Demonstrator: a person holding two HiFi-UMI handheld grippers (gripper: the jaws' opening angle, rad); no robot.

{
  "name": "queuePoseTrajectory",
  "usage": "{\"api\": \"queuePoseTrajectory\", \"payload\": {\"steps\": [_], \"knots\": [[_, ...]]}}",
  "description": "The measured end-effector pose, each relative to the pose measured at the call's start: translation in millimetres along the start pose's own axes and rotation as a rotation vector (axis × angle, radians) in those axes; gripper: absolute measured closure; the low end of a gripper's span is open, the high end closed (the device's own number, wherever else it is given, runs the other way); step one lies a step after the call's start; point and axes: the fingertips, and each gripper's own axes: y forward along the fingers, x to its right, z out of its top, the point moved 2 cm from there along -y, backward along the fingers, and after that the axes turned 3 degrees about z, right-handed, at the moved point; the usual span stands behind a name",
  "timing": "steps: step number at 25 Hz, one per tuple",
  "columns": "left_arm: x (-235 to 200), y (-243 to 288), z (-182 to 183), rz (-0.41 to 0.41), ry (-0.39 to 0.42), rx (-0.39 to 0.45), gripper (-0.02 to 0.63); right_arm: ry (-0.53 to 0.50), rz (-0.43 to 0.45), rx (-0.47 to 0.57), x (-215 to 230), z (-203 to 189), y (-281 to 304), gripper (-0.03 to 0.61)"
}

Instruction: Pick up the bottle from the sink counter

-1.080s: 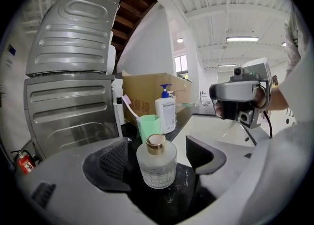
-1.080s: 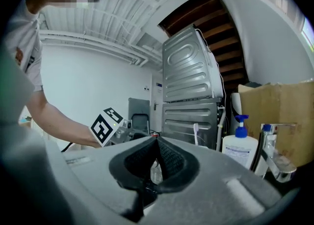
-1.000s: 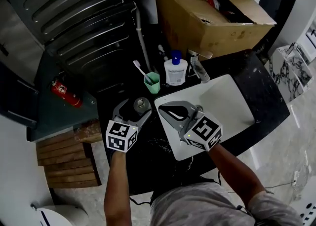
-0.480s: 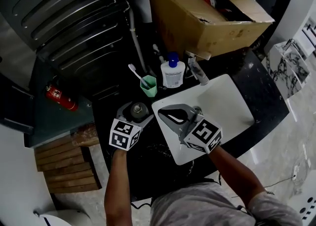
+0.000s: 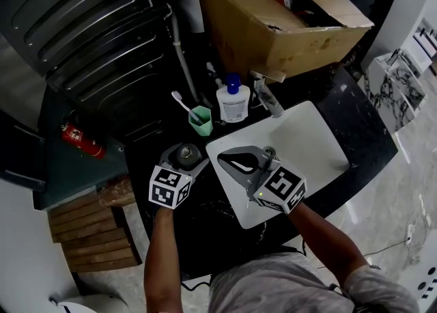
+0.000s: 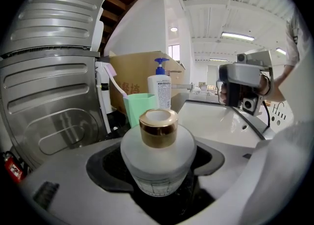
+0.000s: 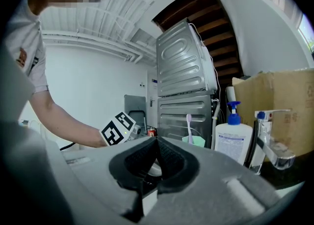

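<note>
Three views, one corner
Head view looks steeply down; both gripper views sit low and close, facing each other, all sharing the pump dispenser (image 5: pixel 233 102).

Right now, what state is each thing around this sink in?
Frosted bottle: upright on the counter, gold cap on.
Left gripper: jaws closing around the frosted bottle.
Right gripper: shut, empty.
Pump bottle: upright.
Green cup: upright, toothbrush inside.
Cardboard box: open.

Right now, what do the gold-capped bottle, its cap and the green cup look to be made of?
The bottle looks like frosted white glass, possibly matte plastic: cloudy, soft sheen. The cap looks like gold metal or metallised plastic: bright banded reflections. The cup looks like matte mint-green plastic: flat, even colour.
</note>
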Motion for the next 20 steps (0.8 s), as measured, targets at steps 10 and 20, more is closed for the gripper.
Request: {"api": "queuePoseTrajectory", "payload": {"steps": [10, 20], "knots": [[9.0, -30.0, 20.1, 0.063, -0.001, 0.057, 0.284, 0.007, -0.014, 0.033, 0.5, 11.4, -10.5, 0.578], [36.4, -97.3, 74.0, 0.134, -0.006, 0.206, 0.284, -0.017, -0.002, 0.091, -12.3, 33.3, -21.2, 0.577]]}}
